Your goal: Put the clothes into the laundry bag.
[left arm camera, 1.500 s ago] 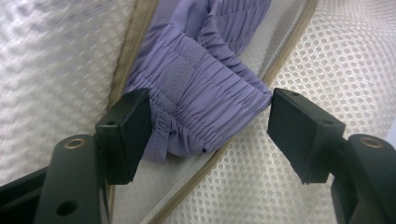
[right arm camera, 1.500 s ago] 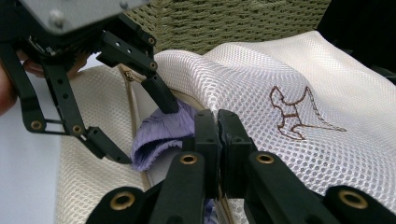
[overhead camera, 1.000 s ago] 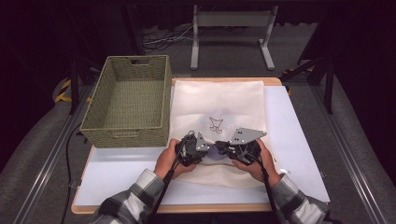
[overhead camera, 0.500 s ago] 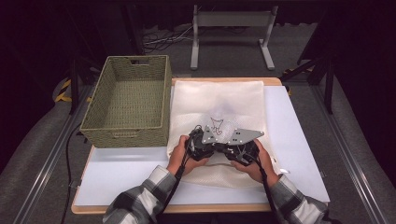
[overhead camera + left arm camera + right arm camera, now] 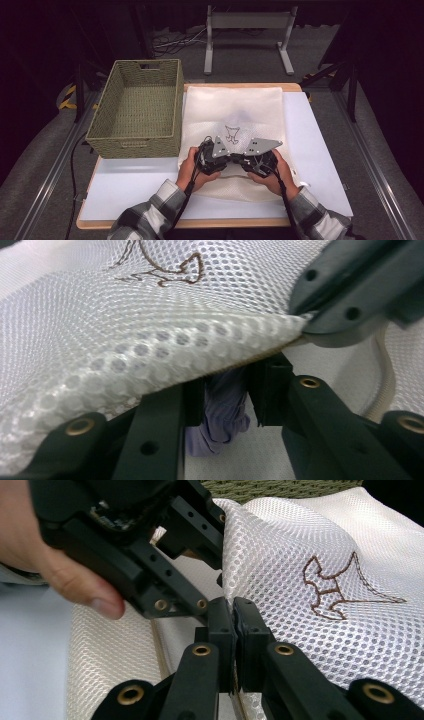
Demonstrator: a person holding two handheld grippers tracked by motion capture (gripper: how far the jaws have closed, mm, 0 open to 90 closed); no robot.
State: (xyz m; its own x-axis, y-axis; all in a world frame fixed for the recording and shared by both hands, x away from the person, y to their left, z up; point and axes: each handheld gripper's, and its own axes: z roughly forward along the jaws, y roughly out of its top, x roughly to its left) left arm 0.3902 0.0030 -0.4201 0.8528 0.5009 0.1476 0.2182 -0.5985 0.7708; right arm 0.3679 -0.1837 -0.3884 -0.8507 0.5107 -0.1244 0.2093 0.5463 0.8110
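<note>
High view: my left gripper (image 5: pixel 216 159) has slid toward the right gripper (image 5: pixel 249 161), its jaws just opening around purple cloth (image 5: pixel 220 410) inside the mesh bag (image 5: pixel 235 112); the right one pinches the bag's lifted edge.

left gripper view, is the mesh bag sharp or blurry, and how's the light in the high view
Left gripper view: the near fold of the mesh bag is soft, its brown emblem farther off is crisper. High view: the white table is evenly lit without glare, the surroundings are dark.
</note>
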